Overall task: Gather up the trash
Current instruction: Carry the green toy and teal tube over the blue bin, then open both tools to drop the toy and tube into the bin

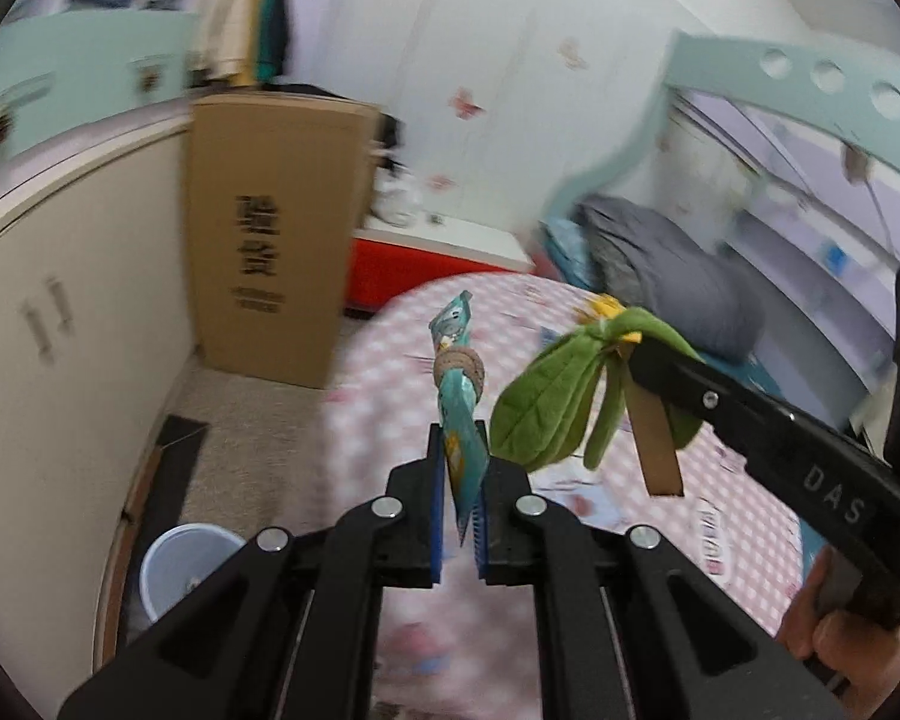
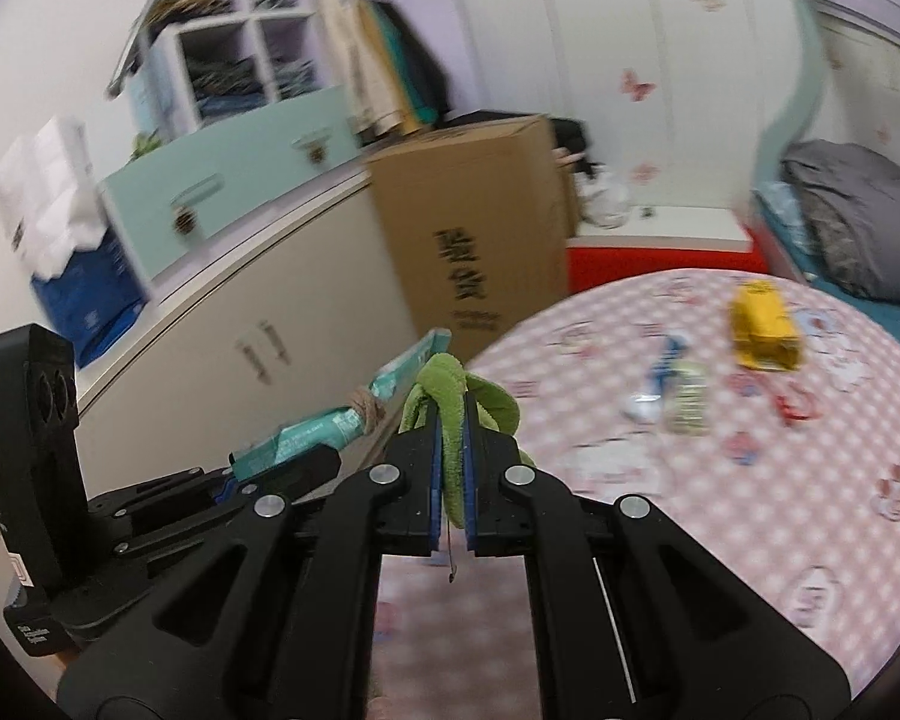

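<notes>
Right up close, the left gripper [image 1: 463, 468] is squeezed shut on a teal wrapper [image 1: 459, 396]. This wrapper sticks up toward 12 o'clock, and a brown band [image 1: 463, 367] goes round its middle. Just beside it, at 2 o'clock in the left wrist view, the right gripper [image 1: 621, 354] comes in from the side, and a person's hand [image 1: 822, 630] holds its handle. It is shut tight on a green leafy thing [image 1: 546, 402] made of soft cloth, with a brown strip [image 1: 654, 450] hanging under it. The same green thing shows pinched between the blue pads [image 2: 435, 462] in the right wrist view.

Down at 8 o'clock, on the floor, stands a white bin [image 1: 180, 564], well apart from both tools.

Under the tools is a bed with a pink checked cover [image 2: 750, 510]. More trash lies on it at 1 o'clock in the right wrist view: a yellow packet [image 2: 762, 330], a blurry blue and white piece [image 2: 657, 381] and a small red thing [image 2: 798, 408].

Farther off, a tall brown cardboard box [image 1: 270, 234] stands by a cream cupboard [image 1: 78, 312]. A grey blanket [image 1: 666, 264] is bunched up at the far end of the bed.
</notes>
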Tool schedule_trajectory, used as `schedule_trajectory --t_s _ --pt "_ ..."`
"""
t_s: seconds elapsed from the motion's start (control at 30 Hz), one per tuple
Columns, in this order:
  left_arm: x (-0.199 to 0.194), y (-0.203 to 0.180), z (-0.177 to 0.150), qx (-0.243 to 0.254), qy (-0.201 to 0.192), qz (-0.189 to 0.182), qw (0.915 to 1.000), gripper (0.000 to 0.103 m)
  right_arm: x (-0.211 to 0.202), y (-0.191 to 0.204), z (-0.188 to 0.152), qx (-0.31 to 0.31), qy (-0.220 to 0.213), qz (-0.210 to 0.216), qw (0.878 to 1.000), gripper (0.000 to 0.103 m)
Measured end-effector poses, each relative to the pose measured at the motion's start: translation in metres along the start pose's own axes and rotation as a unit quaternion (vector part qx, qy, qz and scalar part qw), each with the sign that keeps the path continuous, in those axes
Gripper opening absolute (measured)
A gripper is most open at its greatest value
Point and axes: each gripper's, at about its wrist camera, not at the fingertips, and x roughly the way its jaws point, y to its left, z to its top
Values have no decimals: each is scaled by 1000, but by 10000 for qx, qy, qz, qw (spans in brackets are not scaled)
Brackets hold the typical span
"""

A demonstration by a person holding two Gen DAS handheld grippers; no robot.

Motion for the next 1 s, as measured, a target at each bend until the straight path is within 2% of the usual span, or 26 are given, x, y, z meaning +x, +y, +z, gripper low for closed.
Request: schedule_trajectory --t_s 0.17,0.33,0.47,0.67,0.8,0.87,0.9,0.93,1.0 --pt "-16 60 -9 -462 -127 641 9968 8 45 57 -6 -352 354 355 9981 5" --pt "-19 127 -20 -940 -1 1067 9898 8 98 107 -23 -626 823 632 9926 6" --pt "-13 173 -33 -1182 147 1445 9823 7 137 139 -41 -863 1132 694 9874 6" --pt "6 221 -50 -1401 334 1727 9744 7 199 167 -67 -1064 1426 666 9818 6" --pt "32 252 -64 -1653 690 1907 9652 7 240 171 -91 -994 1827 690 9757 6" --pt "40 260 -70 -1694 802 1926 9632 7 256 169 -103 -891 2041 711 9723 18" --pt "45 264 -74 -1699 876 1988 9612 7 263 166 -109 -781 2154 727 9707 35" --pt "48 267 -76 -1708 929 2009 9601 7 267 164 -112 -754 2167 626 9713 45" --pt "52 272 -80 -1757 1000 2102 9565 5 269 160 -115 -685 2174 643 9716 49"
